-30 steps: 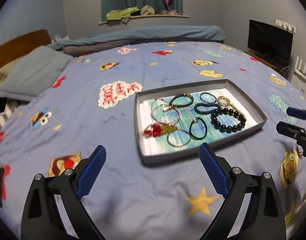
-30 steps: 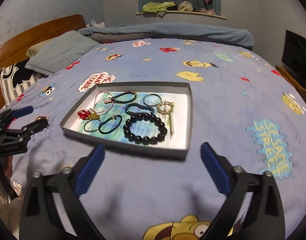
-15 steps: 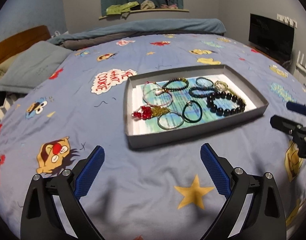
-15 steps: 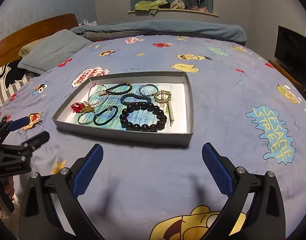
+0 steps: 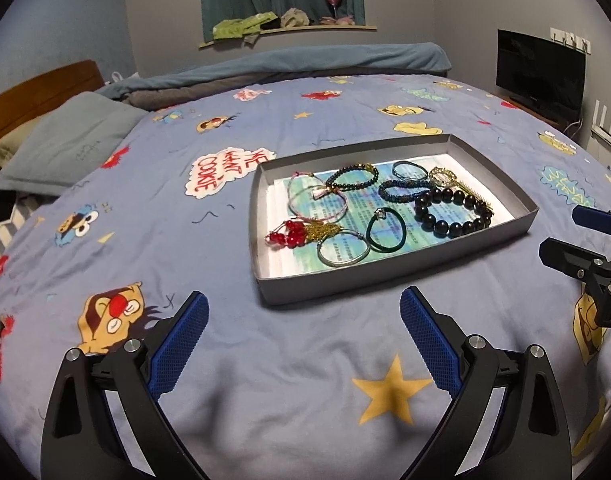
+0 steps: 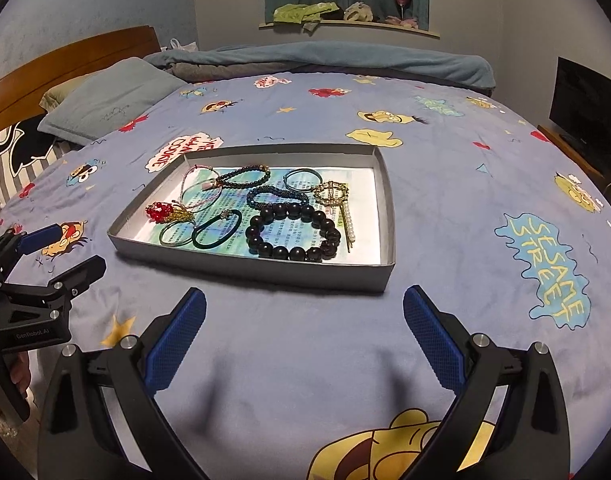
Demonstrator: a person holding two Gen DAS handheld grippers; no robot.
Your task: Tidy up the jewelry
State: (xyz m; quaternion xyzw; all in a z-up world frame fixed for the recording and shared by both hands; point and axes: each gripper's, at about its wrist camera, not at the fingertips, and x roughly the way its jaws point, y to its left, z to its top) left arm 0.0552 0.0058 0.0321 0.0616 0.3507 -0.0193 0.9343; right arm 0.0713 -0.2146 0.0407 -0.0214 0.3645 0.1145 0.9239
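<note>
A shallow grey tray [image 5: 389, 272] lies on the bed and holds several pieces of jewelry. Among them are a black bead bracelet [image 5: 449, 210], a dark green hair tie [image 5: 386, 229], a silver bangle [image 5: 342, 249] and a red bead charm [image 5: 288, 234]. The tray shows in the right wrist view too [image 6: 265, 270], with the black bead bracelet [image 6: 293, 232] nearest. My left gripper [image 5: 303, 330] is open and empty, short of the tray's near wall. My right gripper [image 6: 305, 326] is open and empty, also short of the tray.
The bed has a blue cartoon-print sheet [image 5: 153, 208]. A grey pillow [image 5: 65, 140] and a wooden headboard [image 6: 65, 64] lie at the left, a rolled blanket [image 5: 305, 60] at the back. A black TV [image 5: 539, 74] stands at the right.
Both grippers have dropped lower and shifted, so the tray sits higher and more central in each view. Both stay open. The jewelry has not moved.
</note>
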